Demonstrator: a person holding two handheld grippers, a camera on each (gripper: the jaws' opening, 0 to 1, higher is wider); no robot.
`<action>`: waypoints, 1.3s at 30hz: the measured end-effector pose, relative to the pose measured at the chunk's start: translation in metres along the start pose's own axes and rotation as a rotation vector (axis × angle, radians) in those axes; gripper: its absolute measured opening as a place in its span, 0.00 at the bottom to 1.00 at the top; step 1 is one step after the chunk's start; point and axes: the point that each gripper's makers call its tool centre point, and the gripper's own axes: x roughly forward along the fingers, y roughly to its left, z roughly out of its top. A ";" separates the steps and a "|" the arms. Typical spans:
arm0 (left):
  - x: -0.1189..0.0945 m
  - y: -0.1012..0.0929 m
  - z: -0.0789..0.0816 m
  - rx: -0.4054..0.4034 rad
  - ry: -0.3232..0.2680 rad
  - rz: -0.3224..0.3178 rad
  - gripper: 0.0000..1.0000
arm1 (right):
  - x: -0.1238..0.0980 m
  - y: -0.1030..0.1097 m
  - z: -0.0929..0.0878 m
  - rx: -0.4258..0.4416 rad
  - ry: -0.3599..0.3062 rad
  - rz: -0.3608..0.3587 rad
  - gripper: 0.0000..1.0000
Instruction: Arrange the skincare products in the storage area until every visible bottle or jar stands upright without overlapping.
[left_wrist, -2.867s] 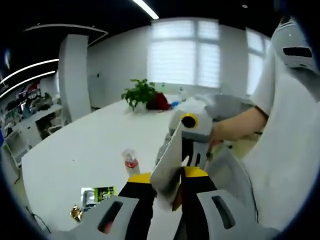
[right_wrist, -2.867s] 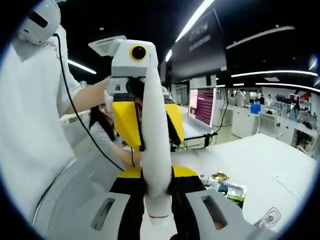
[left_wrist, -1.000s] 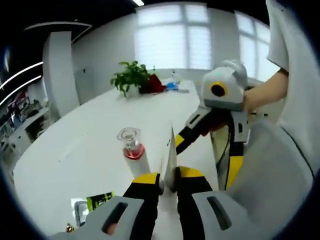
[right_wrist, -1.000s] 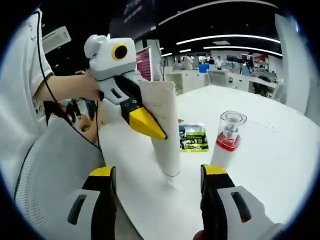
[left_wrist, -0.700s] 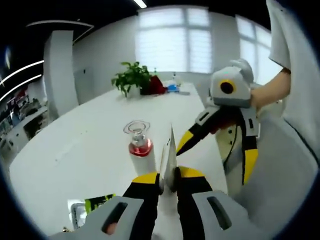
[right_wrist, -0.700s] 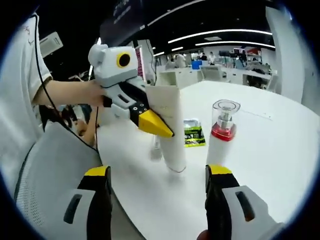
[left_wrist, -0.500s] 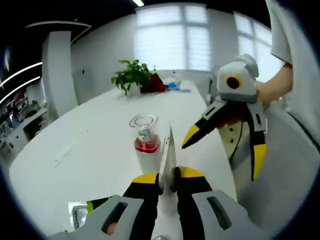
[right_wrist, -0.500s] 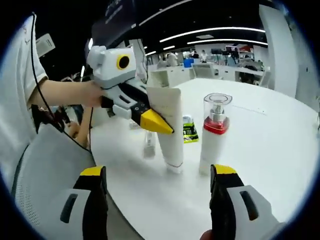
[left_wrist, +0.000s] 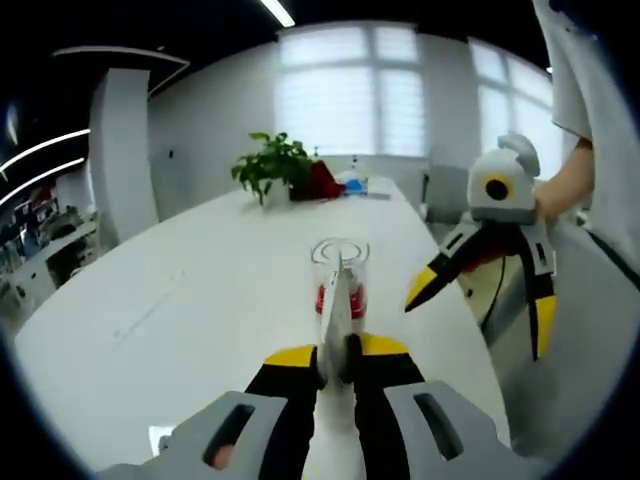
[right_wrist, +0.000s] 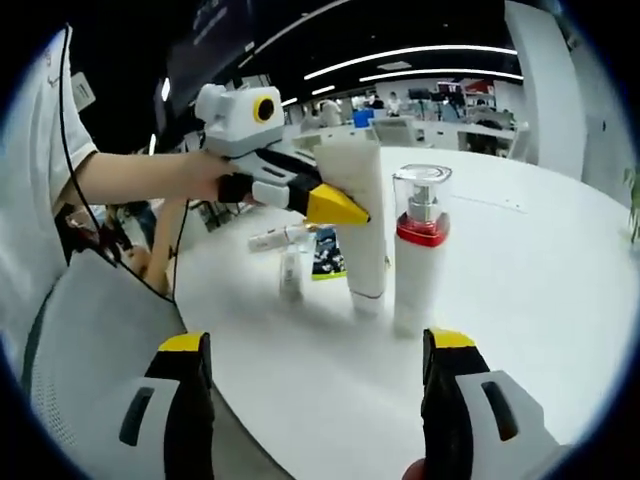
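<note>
- The left gripper (right_wrist: 345, 207) has its fingers clamped on the flat top of a white tube (right_wrist: 364, 215). The tube stands cap-down on the white counter (right_wrist: 520, 260), long axis vertical.
- A pump bottle (right_wrist: 420, 262) with a red collar stands upright just beside the tube, apparently apart from it.
- The right gripper (right_wrist: 315, 400) hangs near the counter's edge, fingers wide apart and empty, with both products straight ahead of them.
- A small bottle (right_wrist: 291, 275) stands near the tube, farther along the edge.

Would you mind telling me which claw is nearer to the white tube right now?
Left. The left claw is shut on the white tube, holding it upright on the table beside the pump bottle. The right claw is open, held back near the table edge.
</note>
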 end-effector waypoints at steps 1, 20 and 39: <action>0.001 0.001 0.001 -0.002 -0.006 -0.002 0.15 | 0.000 0.000 -0.001 0.000 0.003 -0.001 0.86; 0.004 -0.001 0.000 -0.080 -0.017 -0.020 0.13 | 0.001 0.000 0.000 0.006 0.003 0.001 0.85; -0.018 0.005 -0.005 -0.125 0.041 0.060 0.24 | 0.003 0.002 -0.001 -0.013 0.016 0.006 0.86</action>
